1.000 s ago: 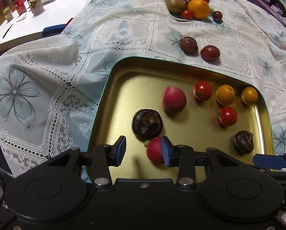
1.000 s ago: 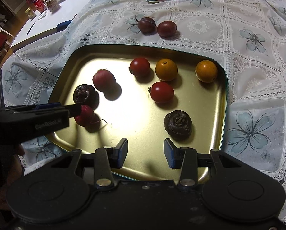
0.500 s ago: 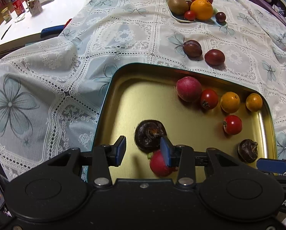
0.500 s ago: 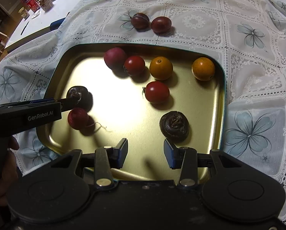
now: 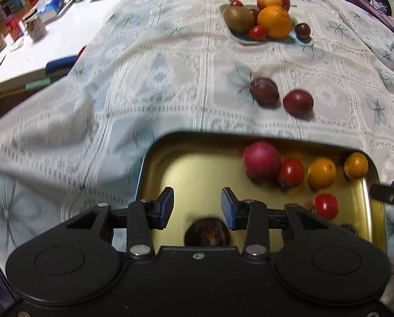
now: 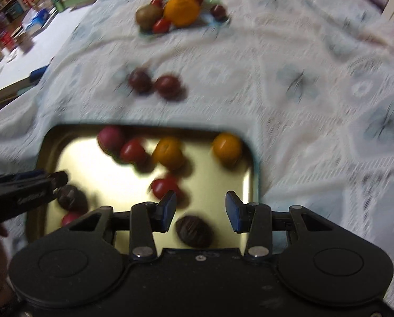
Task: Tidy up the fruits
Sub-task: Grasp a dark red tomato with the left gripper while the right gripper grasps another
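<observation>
A gold tray (image 5: 197, 169) (image 6: 91, 163) holds a pink-red round fruit (image 5: 261, 159), two red tomatoes (image 5: 291, 172) (image 5: 326, 206), two small oranges (image 5: 321, 173) (image 5: 356, 165) and dark wrinkled fruits (image 5: 207, 233) (image 6: 194, 231). My left gripper (image 5: 197, 207) is open and empty above the tray's near left part, a dark fruit just under it. My right gripper (image 6: 200, 210) is open and empty above the tray's near right, over another dark fruit. The left gripper also shows at the left of the right wrist view (image 6: 25, 191).
Two dark plums (image 5: 264, 90) (image 5: 298, 101) lie on the lace tablecloth (image 5: 149, 79) beyond the tray. A pale green plate (image 5: 276, 39) at the back holds an apple, an orange, a kiwi and small fruits. A white table with jars and boxes (image 5: 25, 31) stands at far left.
Both grippers have pulled back and tilted up, so the tray sits lower in both views. The pink-red fruit rolled to the tray's far side beside a tomato. The small red radish left the left view.
</observation>
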Available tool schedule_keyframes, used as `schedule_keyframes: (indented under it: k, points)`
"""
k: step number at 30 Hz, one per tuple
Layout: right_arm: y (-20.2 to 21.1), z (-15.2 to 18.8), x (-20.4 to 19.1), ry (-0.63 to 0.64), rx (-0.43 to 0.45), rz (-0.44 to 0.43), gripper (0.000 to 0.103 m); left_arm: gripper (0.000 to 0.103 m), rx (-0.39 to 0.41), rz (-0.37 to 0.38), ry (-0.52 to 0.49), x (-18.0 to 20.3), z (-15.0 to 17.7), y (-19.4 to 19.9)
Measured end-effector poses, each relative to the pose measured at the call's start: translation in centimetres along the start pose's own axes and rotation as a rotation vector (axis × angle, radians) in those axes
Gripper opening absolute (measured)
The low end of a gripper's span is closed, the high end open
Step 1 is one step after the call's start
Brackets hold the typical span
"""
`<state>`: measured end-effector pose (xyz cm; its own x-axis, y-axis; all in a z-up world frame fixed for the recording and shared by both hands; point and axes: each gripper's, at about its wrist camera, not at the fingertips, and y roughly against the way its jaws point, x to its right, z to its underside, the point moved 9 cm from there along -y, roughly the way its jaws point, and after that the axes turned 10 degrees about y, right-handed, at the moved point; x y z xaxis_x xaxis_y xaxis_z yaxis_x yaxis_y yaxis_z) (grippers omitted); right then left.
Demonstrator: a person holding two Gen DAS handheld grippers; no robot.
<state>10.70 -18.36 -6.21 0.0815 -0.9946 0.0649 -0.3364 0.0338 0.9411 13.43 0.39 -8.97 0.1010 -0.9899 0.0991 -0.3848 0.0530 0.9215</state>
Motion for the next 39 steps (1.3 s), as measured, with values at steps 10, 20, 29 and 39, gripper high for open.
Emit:
schedule_keyframes:
  k: [10,20,29,39]
  points:
    - [-1.8,-5.7,2.3,-0.072,0.046,-0.037,0.044,0.048,0.054,0.023,-0.063,3.2,-6.3,-1.4]
    - [-5.3,-6.4,2.7,-0.129,-0.016,-0.070,0.044,0.047,-0.031,0.040,-0.102,7.5,-8.5,-6.4]
    - [-6.6,-7.4,2.4,-0.109,-0.016,-0.118,0.044,0.047,-0.034,0.060,-0.092,8.3,-10.4,-7.1]
    - [-7.7,-10.4,-0.8,-0.034,-0.010,-0.170,0.045,0.047,0.002,0.060,-0.018,6.1,-13.2,-6.7]
